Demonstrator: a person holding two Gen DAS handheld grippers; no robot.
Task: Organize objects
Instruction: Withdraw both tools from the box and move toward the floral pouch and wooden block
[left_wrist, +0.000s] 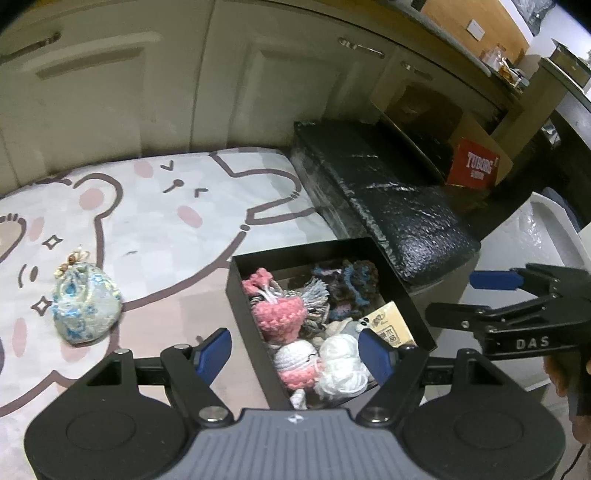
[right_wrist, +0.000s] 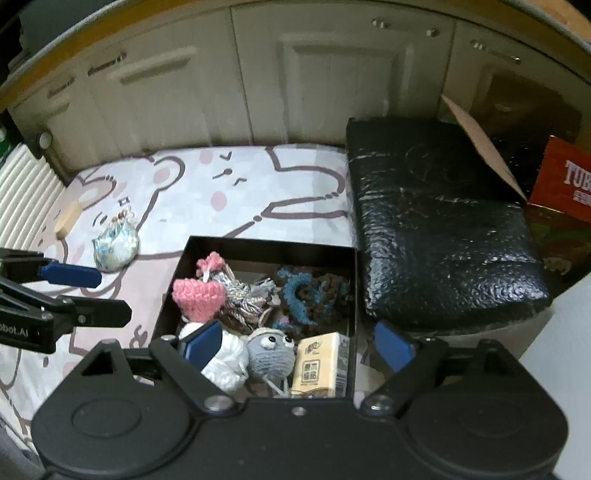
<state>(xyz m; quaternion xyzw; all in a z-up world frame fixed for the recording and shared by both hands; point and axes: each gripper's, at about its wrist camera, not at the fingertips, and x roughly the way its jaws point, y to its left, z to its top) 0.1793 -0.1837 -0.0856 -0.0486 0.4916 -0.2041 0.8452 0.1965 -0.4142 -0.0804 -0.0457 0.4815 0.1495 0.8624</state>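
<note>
Most soft toys are already lying in the black box (right_wrist: 266, 245) at the mat's (left_wrist: 192, 229) near right; the floral pouch (left_wrist: 85, 306) is waiting left (seemingly the last). Both the left gripper (left_wrist: 295, 354) and right gripper (right_wrist: 295, 345) are hovering open-fingered, empty.

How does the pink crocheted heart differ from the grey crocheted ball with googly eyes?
The pink crocheted heart is heart-shaped; the grey crocheted ball with googly eyes is round. The heart has no face; the ball has eyes. The heart lies farther back, the ball nearer the right gripper. Both lie inside the black box.
</note>
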